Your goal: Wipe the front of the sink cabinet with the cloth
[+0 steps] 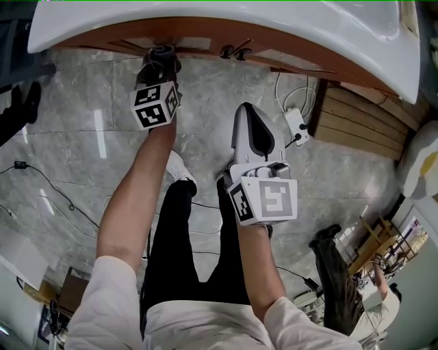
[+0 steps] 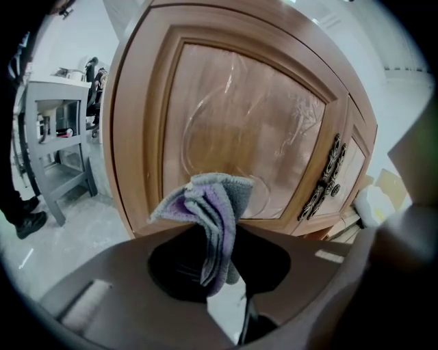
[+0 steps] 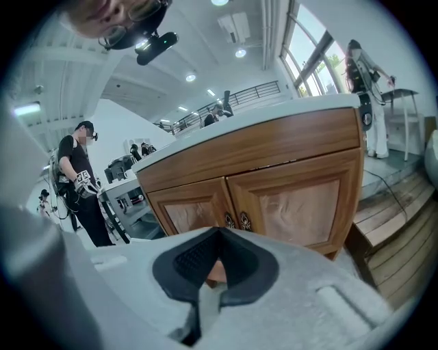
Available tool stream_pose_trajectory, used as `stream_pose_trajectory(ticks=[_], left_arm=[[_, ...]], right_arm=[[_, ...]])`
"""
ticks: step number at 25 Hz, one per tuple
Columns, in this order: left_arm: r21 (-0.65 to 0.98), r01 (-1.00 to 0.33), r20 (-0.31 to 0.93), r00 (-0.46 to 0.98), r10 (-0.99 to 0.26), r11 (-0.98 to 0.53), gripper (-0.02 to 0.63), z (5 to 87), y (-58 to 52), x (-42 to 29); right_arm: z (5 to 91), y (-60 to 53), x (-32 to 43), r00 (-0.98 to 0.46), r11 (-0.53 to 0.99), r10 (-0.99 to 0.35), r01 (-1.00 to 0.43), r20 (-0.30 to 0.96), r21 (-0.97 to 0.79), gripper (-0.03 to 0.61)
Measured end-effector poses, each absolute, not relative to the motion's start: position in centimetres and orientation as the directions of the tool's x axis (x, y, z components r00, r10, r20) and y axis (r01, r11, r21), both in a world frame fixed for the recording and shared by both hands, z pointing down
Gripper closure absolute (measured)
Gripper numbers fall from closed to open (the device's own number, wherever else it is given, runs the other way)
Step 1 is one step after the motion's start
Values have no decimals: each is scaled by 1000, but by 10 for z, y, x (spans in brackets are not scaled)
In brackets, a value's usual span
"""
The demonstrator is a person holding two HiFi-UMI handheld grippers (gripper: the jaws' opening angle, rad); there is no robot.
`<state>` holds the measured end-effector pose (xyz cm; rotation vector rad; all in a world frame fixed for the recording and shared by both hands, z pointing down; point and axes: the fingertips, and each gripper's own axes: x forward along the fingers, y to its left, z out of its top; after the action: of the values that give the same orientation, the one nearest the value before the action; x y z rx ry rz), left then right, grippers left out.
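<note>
The sink cabinet is brown wood with two panelled doors under a white basin. My left gripper is shut on a grey and purple cloth right at the cabinet front. In the left gripper view the cloth hangs bunched from the left gripper, just short of the lower part of the left door; dark metal handles sit to its right. My right gripper is shut on nothing and held back from the cabinet, with its jaws pointing at the doors.
A white power strip with cables lies on the grey tiled floor by the cabinet's right end. A wooden platform lies to the right. My legs stand below the arms. A grey table stands left; a person stands further left.
</note>
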<state>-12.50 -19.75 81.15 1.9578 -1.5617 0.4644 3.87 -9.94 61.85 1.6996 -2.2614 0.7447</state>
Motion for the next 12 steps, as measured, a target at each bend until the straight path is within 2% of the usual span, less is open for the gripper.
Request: stream_pose_trajectory(ticks=[12], left_arm=[[250,-955,597,279,-752,-156,540,812,-195,-94]], right_arm=[[622,-95,50,-308,202,-828,-943,469,-263,578]])
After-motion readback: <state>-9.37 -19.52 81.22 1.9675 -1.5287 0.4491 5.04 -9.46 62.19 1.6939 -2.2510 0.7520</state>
